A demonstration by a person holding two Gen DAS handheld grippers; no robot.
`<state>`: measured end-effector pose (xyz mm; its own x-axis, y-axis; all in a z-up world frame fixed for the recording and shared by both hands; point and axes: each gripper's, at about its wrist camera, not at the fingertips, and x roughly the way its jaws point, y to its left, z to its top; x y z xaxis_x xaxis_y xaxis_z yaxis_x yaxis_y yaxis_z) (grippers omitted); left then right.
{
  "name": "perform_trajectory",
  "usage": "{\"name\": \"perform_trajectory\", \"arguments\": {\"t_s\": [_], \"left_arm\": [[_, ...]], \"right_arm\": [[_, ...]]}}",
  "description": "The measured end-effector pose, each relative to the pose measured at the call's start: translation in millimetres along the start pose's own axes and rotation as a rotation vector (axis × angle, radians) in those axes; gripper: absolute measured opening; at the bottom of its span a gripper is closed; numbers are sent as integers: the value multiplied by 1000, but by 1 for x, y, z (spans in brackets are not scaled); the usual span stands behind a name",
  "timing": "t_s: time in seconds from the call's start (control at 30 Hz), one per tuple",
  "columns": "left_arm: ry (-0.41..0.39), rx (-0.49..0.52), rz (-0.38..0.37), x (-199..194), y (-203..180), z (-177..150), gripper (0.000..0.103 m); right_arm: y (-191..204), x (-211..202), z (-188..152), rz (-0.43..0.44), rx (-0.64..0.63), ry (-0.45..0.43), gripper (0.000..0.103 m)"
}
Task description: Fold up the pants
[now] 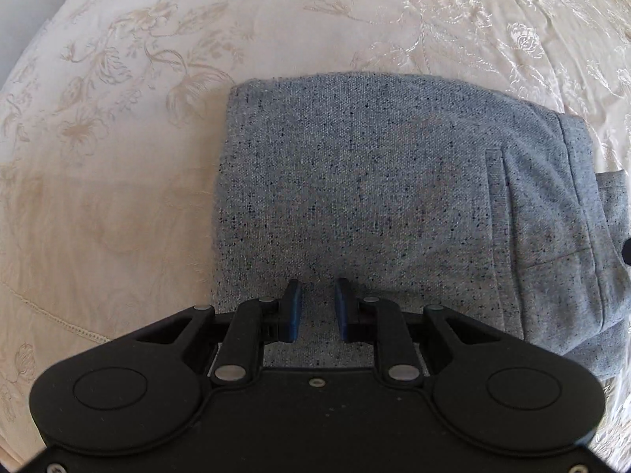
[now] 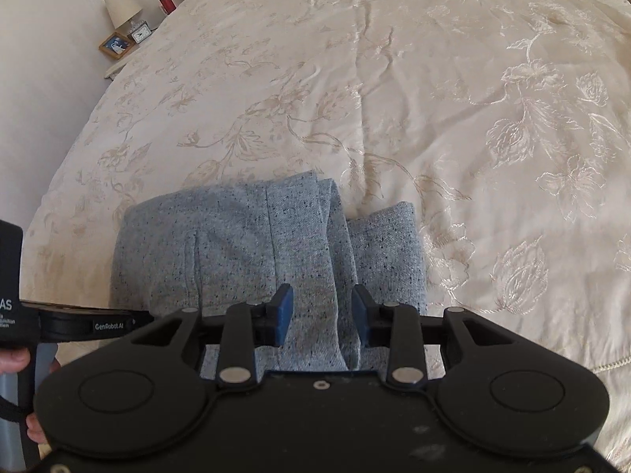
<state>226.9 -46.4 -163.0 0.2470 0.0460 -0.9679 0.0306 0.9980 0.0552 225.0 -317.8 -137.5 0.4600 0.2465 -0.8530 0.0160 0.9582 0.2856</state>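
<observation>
The grey speckled pants [image 1: 355,197] lie folded into a compact rectangle on the cream bedspread [image 1: 118,157]. My left gripper [image 1: 317,287] points steeply down over the near edge of the fold, open, its blue pads apart with only fabric beneath them. In the right wrist view the pants [image 2: 236,244] show their layered right end, a narrower flap sticking out to the right. Above that end my right gripper [image 2: 322,293] stands open, nothing pinched between its pads. The left tool's black body [image 2: 98,325] juts in from the left edge, held by a hand [image 2: 15,358].
The embroidered bedspread [image 2: 434,98] stretches far behind and to the right of the pants. At the far left corner a nightstand holds a lamp [image 2: 124,6], a small clock [image 2: 140,33] and a photo frame [image 2: 115,45]. A lace hem [image 1: 59,323] marks the bed's near edge.
</observation>
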Motion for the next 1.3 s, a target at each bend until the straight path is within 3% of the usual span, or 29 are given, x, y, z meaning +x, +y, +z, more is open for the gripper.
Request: {"name": "perform_trajectory", "arguments": {"t_s": [0.37,0.6,0.73,0.83,0.93,1.13,1.17,1.23,1.3], "left_arm": [[30,-8,-76,15,12,1,28],[24,4,-81,20,17,8,27],[15,18,-76,17,11,5,27],[13,24,-74,18,8,3,27],[14,21,-76,17,9,4,27],[-7,5,-93,8,16,4,27],[-24,-8,-106,3,20,3,27],[-77,-50,-127,-13,32,0,27],[-122,-86,-119,-28,45,-2,27]], "right_arm": [[-18,37,13,27,48,78,37],[-27,52,10,139,111,120,40],[-15,51,12,193,84,121,42],[-8,47,11,158,24,87,42],[-18,52,10,106,64,75,43],[-18,68,14,227,114,126,43],[-15,67,14,211,101,121,39],[-8,62,13,165,56,102,13],[0,52,14,137,22,79,12]]}}
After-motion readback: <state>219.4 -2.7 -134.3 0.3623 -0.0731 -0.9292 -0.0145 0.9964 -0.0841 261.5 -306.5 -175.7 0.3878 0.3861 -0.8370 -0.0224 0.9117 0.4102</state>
